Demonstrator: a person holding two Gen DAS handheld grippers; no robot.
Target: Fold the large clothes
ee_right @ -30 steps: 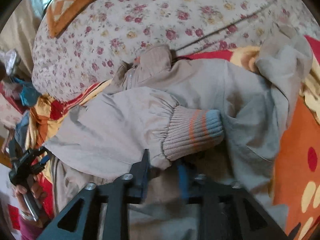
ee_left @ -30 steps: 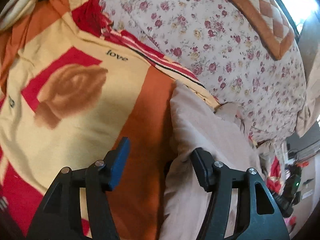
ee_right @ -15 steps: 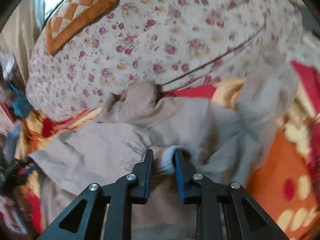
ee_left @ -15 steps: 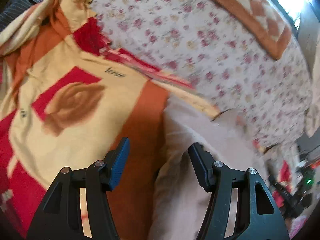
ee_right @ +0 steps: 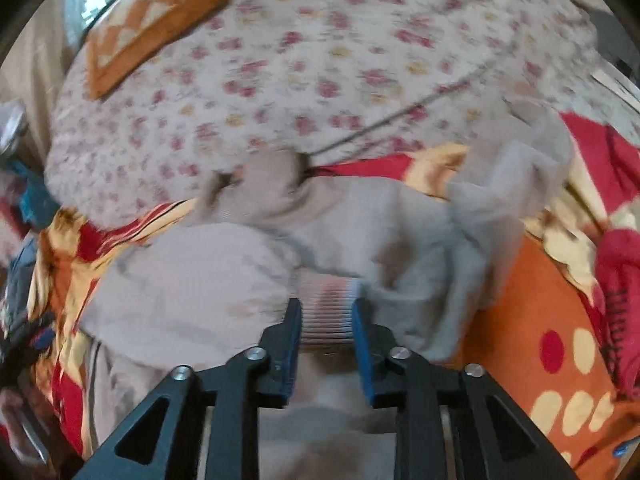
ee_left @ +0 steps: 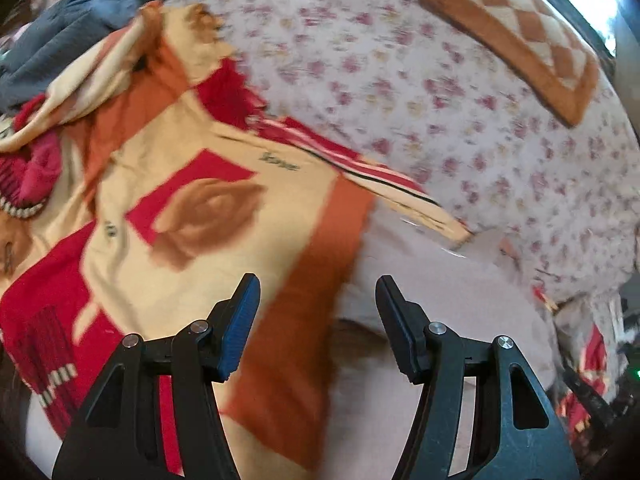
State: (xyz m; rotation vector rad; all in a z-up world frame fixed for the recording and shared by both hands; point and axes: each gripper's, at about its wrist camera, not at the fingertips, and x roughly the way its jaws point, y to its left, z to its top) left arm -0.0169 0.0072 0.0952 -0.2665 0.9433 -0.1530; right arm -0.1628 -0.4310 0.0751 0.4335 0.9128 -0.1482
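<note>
The beige jacket (ee_right: 360, 216) lies crumpled on a patterned blanket (ee_left: 208, 216) over a bed with a floral sheet (ee_right: 320, 64). In the right wrist view the right tongs (ee_right: 326, 322) sit at the near middle of the jacket, and its ribbed cuff (ee_right: 326, 304), striped in orange and blue, stands between the two pads; the jaws are opening, and the blurred frame still shows the pads against the cuff's sides. The sleeve (ee_right: 192, 280) bulges to the left of these tongs, and the jacket's body runs far and right. In the left wrist view the left tongs (ee_left: 318, 312) are spread wide with nothing gripped, over the jacket's left edge: its pale cloth (ee_left: 440, 304) lies under the right finger, the blanket under the left. A checked pillow (ee_left: 516, 36) rests far right.
</note>
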